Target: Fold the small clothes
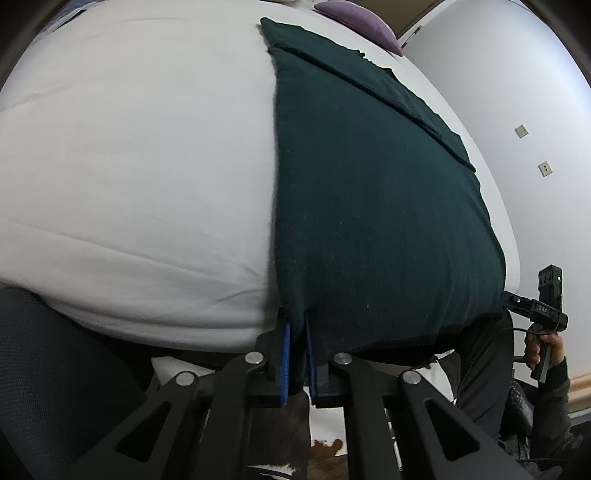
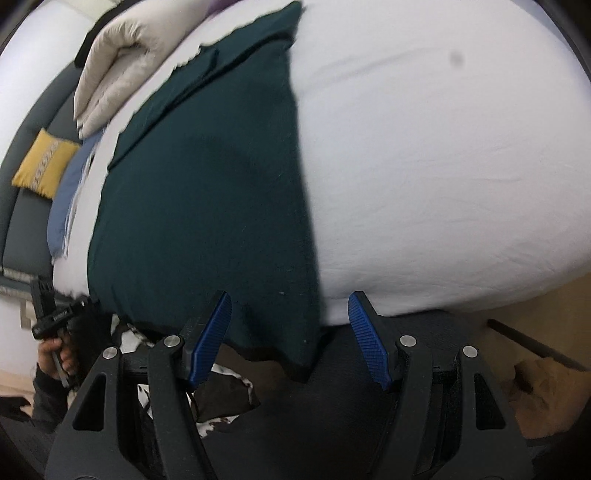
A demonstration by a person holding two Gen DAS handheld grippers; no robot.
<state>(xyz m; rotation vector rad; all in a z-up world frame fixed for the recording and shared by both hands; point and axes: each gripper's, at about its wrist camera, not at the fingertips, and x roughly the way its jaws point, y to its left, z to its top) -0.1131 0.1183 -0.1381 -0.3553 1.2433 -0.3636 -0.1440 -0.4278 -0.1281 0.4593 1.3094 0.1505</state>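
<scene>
Cloth (image 1: 376,206) is one dark green piece, spread flat on the white bed (image 1: 140,166) and running from the near edge toward the far end. Its near hem hangs a bit over the bed's near edge. At the far end a second layer sticks out from under the top one, so it looks folded over once, with a ragged far edge.

Left gripper (image 1: 297,325) has its jaws pinched nearly together on the near hem, at the corner that sits left in its own view, blue pads gripping the fabric right at the bed edge. Right gripper (image 2: 290,332) has its jaws spread wide, holding nothing; the cloth's other near corner hangs down between them, not touching either pad as far as I can see.

Room-wise: lots of bare white sheet on both long sides of the cloth, more on the left one in the left wrist view.

Other stuff, one of each: a purple pillow (image 1: 360,24) at the far end of the bed, a beige folded blanket (image 2: 122,62) past the cloth's far end, a blue item (image 2: 68,203) at the bed's side edge, and a yellow cushion (image 2: 44,168) on a grey sofa beyond.
</scene>
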